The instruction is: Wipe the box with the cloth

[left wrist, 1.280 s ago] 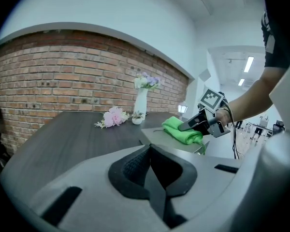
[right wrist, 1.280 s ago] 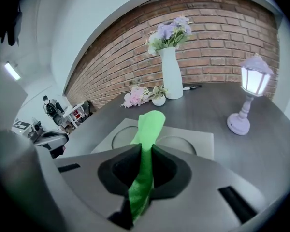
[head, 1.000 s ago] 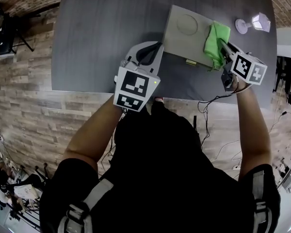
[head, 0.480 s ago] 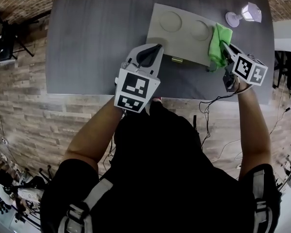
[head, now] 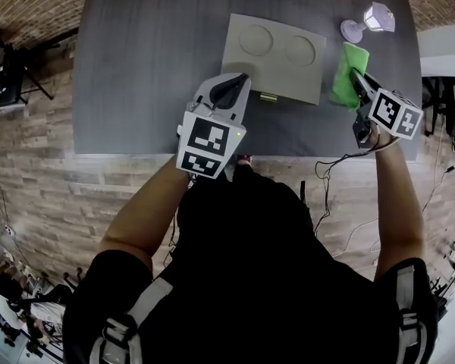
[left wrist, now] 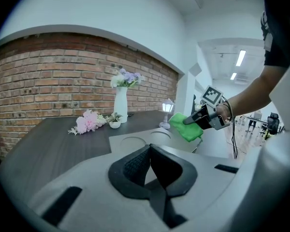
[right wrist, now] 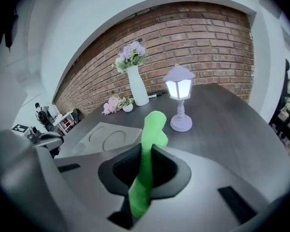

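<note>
Right gripper [right wrist: 144, 170] clamps the green cloth [right wrist: 153, 127] beside the box [head: 277, 65] — poised to wipe; left gripper [left wrist: 149, 150], jaws together and empty, hovers nearby.

Dark grey table [head: 152, 59]: lit lavender lantern lamp [right wrist: 180, 98] upright near the right edge. Along the far edge: white vase [right wrist: 137, 86] of purple flowers, small white pot [right wrist: 127, 107] just beside it, pink flower bunch [left wrist: 87, 122] lying flat. Brick wall [left wrist: 53, 81] behind.
</note>
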